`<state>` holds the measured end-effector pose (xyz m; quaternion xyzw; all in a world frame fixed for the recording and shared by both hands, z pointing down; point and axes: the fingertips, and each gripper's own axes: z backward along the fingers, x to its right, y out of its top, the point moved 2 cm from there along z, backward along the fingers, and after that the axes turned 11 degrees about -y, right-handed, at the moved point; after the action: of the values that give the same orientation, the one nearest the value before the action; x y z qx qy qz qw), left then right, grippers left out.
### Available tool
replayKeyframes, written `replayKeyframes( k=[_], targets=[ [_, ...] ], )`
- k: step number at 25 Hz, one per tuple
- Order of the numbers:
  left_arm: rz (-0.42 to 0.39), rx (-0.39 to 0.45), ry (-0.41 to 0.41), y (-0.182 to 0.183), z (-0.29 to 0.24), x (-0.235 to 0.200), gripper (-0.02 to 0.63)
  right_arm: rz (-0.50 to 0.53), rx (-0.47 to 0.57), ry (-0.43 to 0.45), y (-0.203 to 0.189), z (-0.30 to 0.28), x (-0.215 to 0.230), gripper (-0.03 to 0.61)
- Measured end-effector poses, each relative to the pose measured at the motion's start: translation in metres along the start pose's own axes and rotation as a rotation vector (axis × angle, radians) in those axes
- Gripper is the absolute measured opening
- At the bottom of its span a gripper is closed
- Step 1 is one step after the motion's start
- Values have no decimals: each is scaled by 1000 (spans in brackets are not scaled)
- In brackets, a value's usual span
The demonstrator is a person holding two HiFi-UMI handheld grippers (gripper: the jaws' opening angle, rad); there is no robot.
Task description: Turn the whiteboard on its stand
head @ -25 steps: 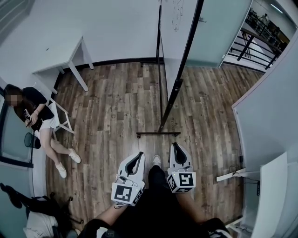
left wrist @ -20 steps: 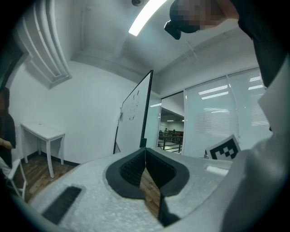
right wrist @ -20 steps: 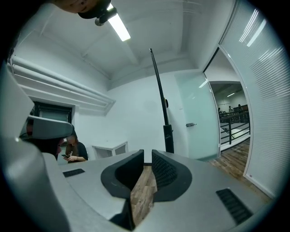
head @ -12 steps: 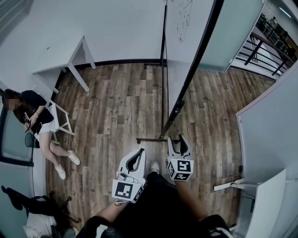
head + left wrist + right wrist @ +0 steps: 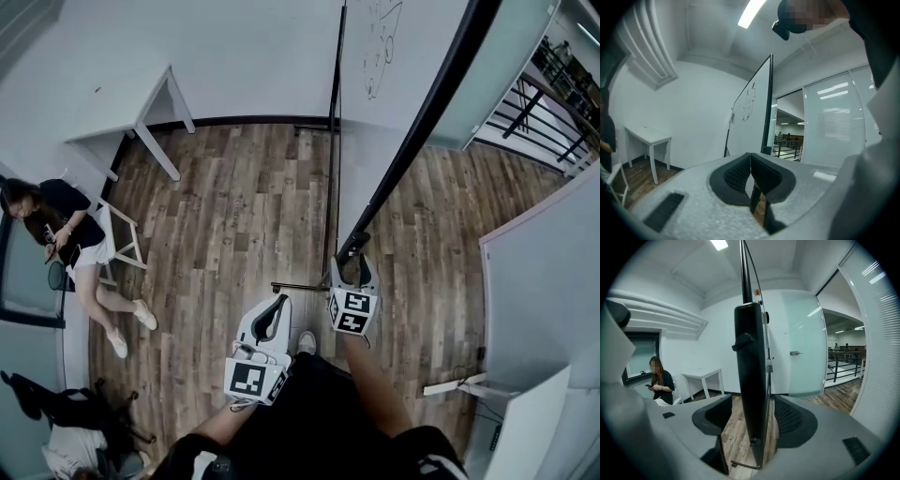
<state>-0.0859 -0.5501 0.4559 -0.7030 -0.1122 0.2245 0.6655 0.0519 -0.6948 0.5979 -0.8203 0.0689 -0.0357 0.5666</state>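
In the head view I lose the top of the tall black-framed whiteboard (image 5: 375, 94) past the upper edge, and the dark line sketch (image 5: 380, 47) on its white face is too small for me to read. In the right gripper view the whiteboard stands edge-on, so I see neither face, and its edge leaves through the top. Left of the whiteboard, the seated person in a black top (image 5: 67, 225) is clipped by the picture's edge; what their hands hold is too small to tell. Further left of the whiteboard and nearer me, I cannot identify a dark heap (image 5: 66, 412). Right of the whiteboard, the black metal railing (image 5: 553, 94) is cut off by the picture's edge
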Motion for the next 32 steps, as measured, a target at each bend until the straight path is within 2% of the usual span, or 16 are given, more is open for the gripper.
replayKeyframes(
  k=[7, 17, 18, 20, 32],
  targets=[
    [11, 4, 30, -11, -3, -7, 17, 34, -9, -16, -13, -34, -2, 248],
    [19, 7, 47, -13, 8, -15, 17, 45, -12, -67, -9, -68, -9, 247],
    [20, 7, 48, -14, 10, -15, 17, 46, -8, -72, -10, -69, -9, 240],
    [21, 8, 51, -14, 12, -15, 17, 47, -4, -75, -10, -70, -9, 149],
    [34, 5, 50, -15, 39, -13, 17, 79, 5, -77, -9, -59, -13, 133]
  ],
)
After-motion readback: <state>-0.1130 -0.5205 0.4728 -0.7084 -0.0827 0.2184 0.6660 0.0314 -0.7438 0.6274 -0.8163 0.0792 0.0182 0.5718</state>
